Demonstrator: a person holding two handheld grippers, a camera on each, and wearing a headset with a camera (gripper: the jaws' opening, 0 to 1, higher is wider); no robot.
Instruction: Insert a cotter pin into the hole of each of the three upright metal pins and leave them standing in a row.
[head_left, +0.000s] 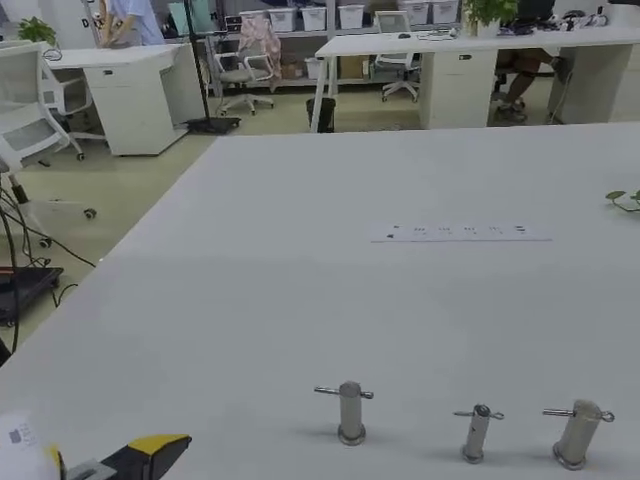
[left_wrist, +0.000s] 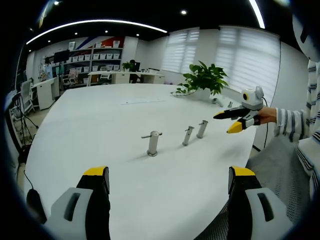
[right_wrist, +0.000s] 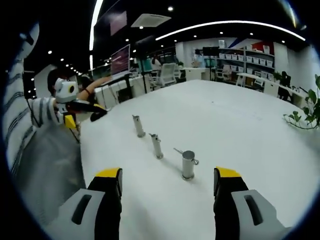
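Left gripper (left_wrist: 169, 172) and right gripper (right_wrist: 168, 173) gape, empty. Along the bench's (head_left: 300, 300) near edge I see three metal pins (head_left: 350, 412) upright in a row, cotter pins (head_left: 343, 392) crosswise through each.

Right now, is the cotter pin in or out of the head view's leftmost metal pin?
In: the cotter pin sticks out both sides of the upright metal pin.
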